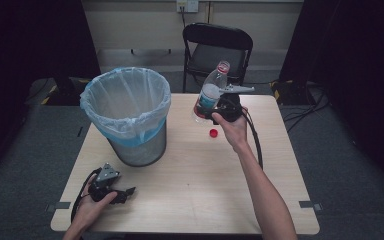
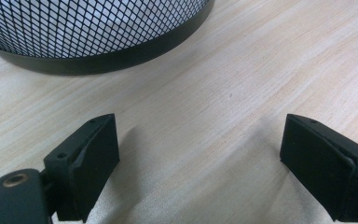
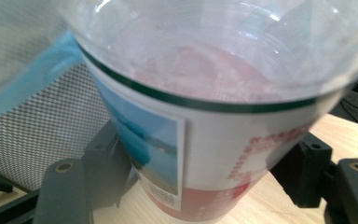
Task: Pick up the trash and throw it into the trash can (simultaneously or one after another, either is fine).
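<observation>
on pale wood table (image 1: 190, 175): right claw (image 1: 215, 112) grips bottle (image 1: 210, 92); left claw (image 1: 125, 192) open; dark, probably curtained room.

The high view looks forward and down from above the near edge of the table (image 1: 190, 200), taking in its whole top. The left gripper view sits low near the front left corner, facing the base of the mesh bin (image 2: 88, 37) close by. The right gripper view is very near a bottle (image 3: 205, 140), with the same bin (image 3: 28, 126) behind it.
</observation>
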### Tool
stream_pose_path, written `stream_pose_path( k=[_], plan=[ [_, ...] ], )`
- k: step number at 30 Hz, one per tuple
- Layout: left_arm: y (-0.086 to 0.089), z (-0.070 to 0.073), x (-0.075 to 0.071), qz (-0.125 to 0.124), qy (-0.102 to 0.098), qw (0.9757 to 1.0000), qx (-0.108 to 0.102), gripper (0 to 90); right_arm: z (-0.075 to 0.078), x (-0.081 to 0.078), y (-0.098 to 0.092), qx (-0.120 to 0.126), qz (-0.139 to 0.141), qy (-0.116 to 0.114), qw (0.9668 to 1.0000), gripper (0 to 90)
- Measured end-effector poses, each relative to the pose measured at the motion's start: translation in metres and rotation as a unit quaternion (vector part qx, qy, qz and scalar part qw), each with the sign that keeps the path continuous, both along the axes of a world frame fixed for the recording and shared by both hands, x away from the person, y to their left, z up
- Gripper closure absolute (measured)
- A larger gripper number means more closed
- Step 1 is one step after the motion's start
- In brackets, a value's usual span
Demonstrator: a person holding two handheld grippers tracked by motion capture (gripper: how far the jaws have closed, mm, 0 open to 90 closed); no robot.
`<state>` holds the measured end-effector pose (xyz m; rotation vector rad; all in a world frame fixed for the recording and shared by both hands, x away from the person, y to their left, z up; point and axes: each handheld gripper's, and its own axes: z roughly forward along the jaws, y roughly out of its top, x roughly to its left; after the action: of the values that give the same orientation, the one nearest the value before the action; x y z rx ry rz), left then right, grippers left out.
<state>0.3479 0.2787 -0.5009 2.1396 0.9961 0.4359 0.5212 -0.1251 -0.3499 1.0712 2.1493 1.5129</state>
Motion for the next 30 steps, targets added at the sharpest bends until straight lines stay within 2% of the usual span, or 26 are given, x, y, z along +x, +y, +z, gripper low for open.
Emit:
stream_pose_path(
  k=[6,9,18,24,30],
  plan=[
    [0.0,0.0,0.0,0.0,0.0,1.0,0.0,11.1,0.015,-0.002,0.002,0.011,0.002,-0.012,0.9999,29.2],
    [0.0,0.0,0.0,0.0,0.0,1.0,0.0,11.1,0.023,-0.002,0.0,0.025,0.004,-0.017,0.9995,29.2],
    [0.0,0.0,0.0,0.0,0.0,1.0,0.0,11.1,0.039,-0.004,-0.001,0.039,0.008,-0.029,0.9988,29.2],
    [0.0,0.0,0.0,0.0,0.0,1.0,0.0,11.1,0.05,-0.005,-0.001,0.05,0.009,-0.042,0.9978,29.3],
    [0.0,0.0,0.0,0.0,0.0,1.0,0.0,11.2,0.064,-0.008,0.002,0.064,0.017,-0.065,0.9957,29.3]
  ],
)
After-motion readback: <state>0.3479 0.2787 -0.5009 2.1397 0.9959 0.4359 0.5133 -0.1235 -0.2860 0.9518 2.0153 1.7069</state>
